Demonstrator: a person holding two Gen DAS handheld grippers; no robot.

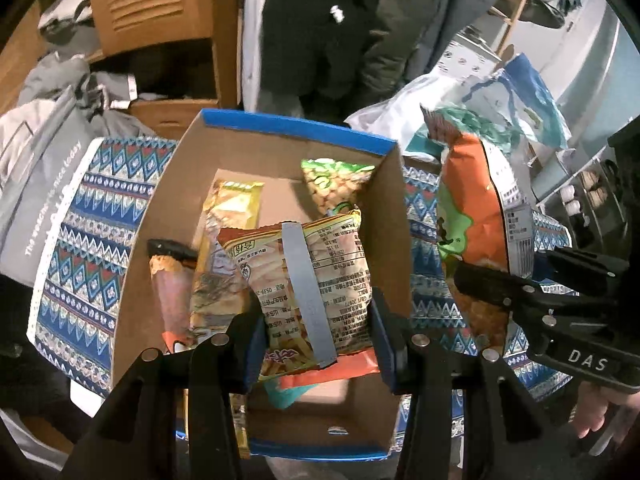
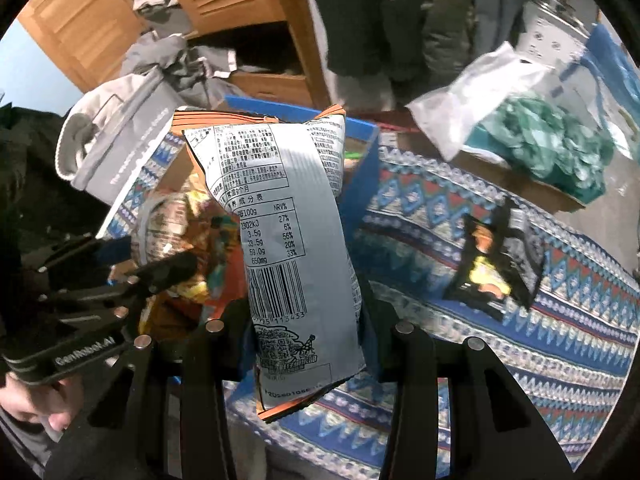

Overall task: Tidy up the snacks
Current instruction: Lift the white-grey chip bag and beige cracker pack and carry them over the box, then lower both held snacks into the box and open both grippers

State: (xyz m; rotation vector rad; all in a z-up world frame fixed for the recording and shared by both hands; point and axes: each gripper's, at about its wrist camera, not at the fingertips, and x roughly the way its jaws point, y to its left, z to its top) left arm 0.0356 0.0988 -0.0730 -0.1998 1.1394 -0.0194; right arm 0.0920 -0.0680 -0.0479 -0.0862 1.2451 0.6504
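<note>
My left gripper (image 1: 316,336) is shut on a yellow-orange fries snack bag (image 1: 304,272) and holds it over the open cardboard box with a blue rim (image 1: 296,124). Inside the box lie a green pea snack bag (image 1: 336,184), a yellow wafer pack (image 1: 236,204) and a pink pack (image 1: 172,292). My right gripper (image 2: 304,340) is shut on an orange snack bag with a silver back (image 2: 288,224), held upright just right of the box; it also shows in the left wrist view (image 1: 472,224). A black snack pack (image 2: 500,264) lies on the patterned cloth to the right.
A blue patterned cloth (image 2: 500,352) covers the table. A grey tote bag (image 1: 36,184) sits left of the box. White and teal plastic bags (image 2: 540,132) lie at the back right. A wooden cabinet (image 1: 160,8) and hanging coats (image 1: 320,20) stand behind.
</note>
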